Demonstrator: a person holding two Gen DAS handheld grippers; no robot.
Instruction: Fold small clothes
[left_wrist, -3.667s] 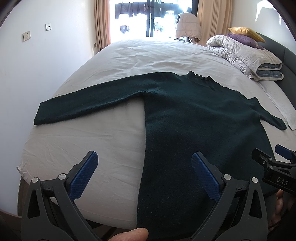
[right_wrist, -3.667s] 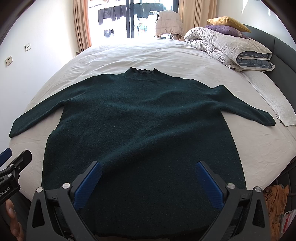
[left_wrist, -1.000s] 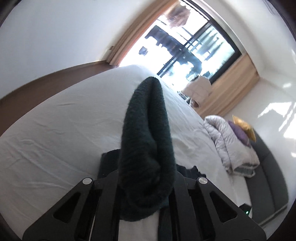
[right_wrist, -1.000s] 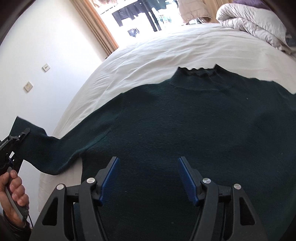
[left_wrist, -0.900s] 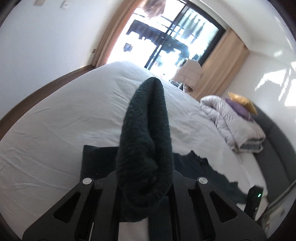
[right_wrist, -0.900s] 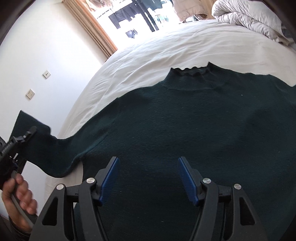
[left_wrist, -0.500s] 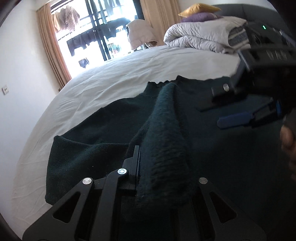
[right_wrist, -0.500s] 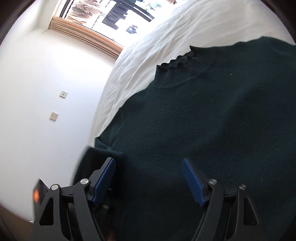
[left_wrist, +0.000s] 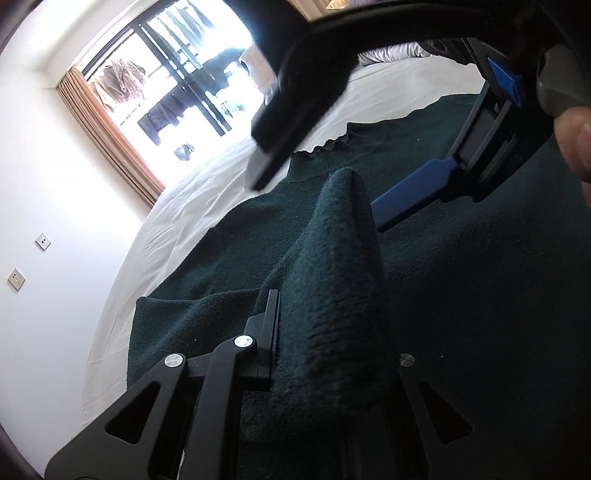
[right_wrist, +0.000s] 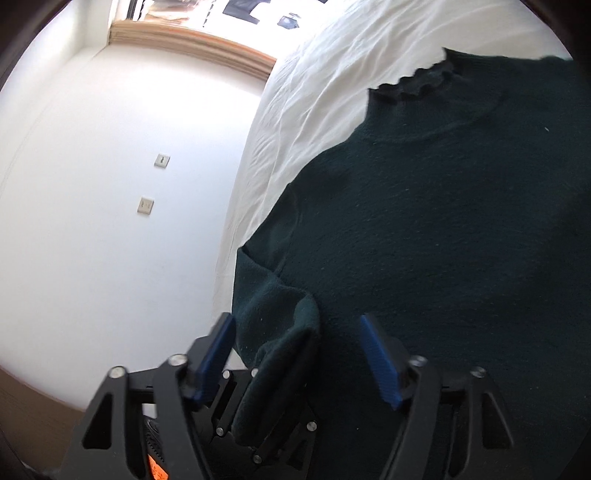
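The dark green sweater (right_wrist: 443, 221) lies spread on the white bed (right_wrist: 314, 74), frilled collar (right_wrist: 413, 83) toward the window (left_wrist: 173, 85), and it fills most of both wrist views. The left tool (left_wrist: 306, 354) is clamped tight on the sweater's sleeve (left_wrist: 332, 280); the knit bunches up in a thick ridge rising out of the closed jaws, pointing toward the collar. In the left wrist view that sleeve is folded in over the sweater's body, and a squared fold edge shows beside the tool on the wall side.

Right above and beyond the pinched sleeve sits the right tool (left_wrist: 369, 184), huge in the left wrist view, its blue finger (left_wrist: 413, 195) reaching in just past the sleeve's tip, on the collar side. A fingertip of the person's right hand (left_wrist: 576, 136) shows at the frame edge behind it.

From the right wrist view, the right tool (right_wrist: 295, 354) has its jaws spread well apart, blue pads (right_wrist: 380, 362) on either side of the gathered sleeve (right_wrist: 280, 354), not closed on it. The sleeve passes between them and drops to the left tool's black frame (right_wrist: 258, 424) directly below. Whether the pads touch the knit cannot be told.

On the white wall (right_wrist: 110, 184) beside the bed, two sockets (right_wrist: 147, 205) sit one above the other.
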